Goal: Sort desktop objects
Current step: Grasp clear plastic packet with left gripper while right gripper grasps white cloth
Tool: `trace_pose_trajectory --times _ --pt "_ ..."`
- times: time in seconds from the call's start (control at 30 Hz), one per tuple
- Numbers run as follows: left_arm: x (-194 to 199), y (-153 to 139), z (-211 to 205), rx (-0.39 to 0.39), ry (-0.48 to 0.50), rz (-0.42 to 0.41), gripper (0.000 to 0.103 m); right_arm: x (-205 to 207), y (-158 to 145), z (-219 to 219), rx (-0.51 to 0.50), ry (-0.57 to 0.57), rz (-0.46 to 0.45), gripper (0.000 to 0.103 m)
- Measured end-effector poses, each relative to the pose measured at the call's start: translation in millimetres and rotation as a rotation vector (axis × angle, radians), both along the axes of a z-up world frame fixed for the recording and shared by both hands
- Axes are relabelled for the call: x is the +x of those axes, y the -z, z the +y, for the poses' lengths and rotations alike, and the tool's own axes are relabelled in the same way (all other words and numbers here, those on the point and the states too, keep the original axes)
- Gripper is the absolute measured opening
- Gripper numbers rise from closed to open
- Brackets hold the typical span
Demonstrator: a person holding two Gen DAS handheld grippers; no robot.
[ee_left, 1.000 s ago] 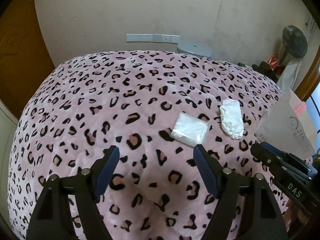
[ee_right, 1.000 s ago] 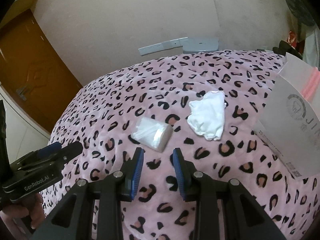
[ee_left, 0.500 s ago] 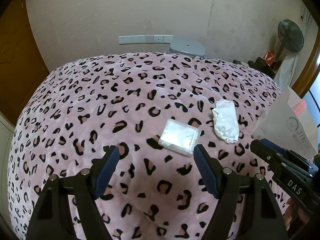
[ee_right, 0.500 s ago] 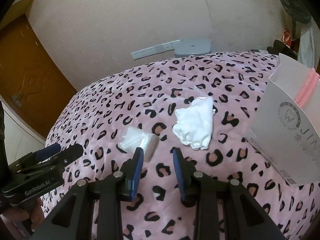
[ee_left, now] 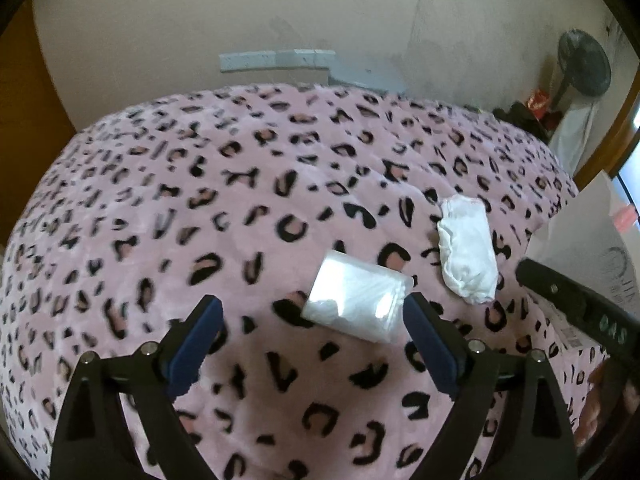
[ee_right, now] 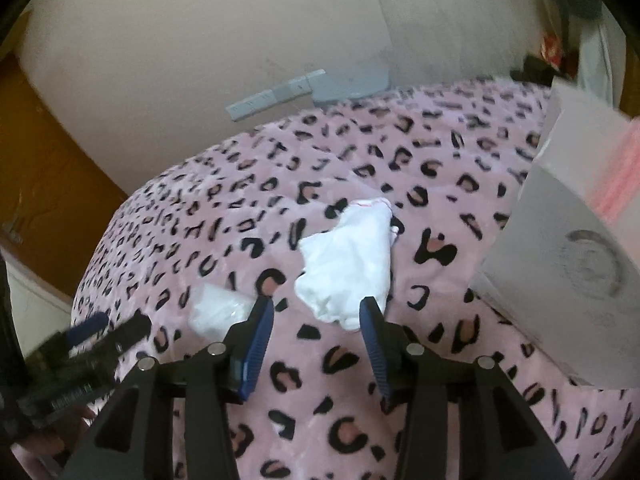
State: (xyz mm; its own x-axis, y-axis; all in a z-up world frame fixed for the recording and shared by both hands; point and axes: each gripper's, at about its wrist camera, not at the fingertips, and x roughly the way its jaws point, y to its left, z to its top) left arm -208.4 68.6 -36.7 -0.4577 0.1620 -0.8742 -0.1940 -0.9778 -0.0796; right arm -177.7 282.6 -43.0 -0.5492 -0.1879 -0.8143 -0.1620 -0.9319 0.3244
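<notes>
Two soft white things lie on the pink leopard-print surface (ee_left: 248, 216): a clear plastic packet (ee_left: 356, 300) and a crumpled white cloth (ee_left: 466, 248). In the left wrist view the left claw (ee_left: 314, 322) stands wide open with nothing in it, and the packet sits just ahead of the gap, toward 1 o'clock, its right end close to the right blue pad; whether they touch cannot be told. The cloth lies farther out at 2 o'clock from that claw, apart from the packet. In the right wrist view the right claw (ee_right: 316, 316) is spread moderately wide and empty, with the cloth (ee_right: 348, 264) at 12 o'clock, its near edge reaching down between the fingertips. The packet (ee_right: 218, 312) shows at 9 o'clock, just outside the left blue pad. A pale grey box (ee_right: 568, 248) stands at 2 o'clock on the cover. The left claw (ee_right: 108, 330) appears blurred at 9 o'clock.
</notes>
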Motion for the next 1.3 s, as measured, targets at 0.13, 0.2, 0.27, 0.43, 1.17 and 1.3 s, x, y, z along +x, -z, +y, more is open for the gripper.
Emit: trace_pose_trajectory --times 0.13,0.2,0.27,0.43,1.17,1.3 --pt "-12 24 19 0.001 0.032 -0.041 0.093 -27 24 4 0.012 0.021 -0.067 0.046" --pt "-17 35 26 -0.001 0.042 -0.055 0.093 -37 34 5 0.023 0.037 -0.082 0.046" --pt "-21 46 32 -0.005 0.051 -0.07 0.093 -44 43 9 0.006 0.057 -0.102 0.046" --pt "-29 68 45 -0.014 0.068 -0.097 0.093 -61 65 17 -0.042 0.095 -0.153 0.046" --pt "-31 95 50 -0.027 0.046 -0.032 0.089 -63 89 0 -0.033 -0.006 -0.114 0.041" --pt "-21 90 42 -0.014 0.032 -0.014 0.083 -55 83 -2 -0.035 -0.037 -0.084 0.033"
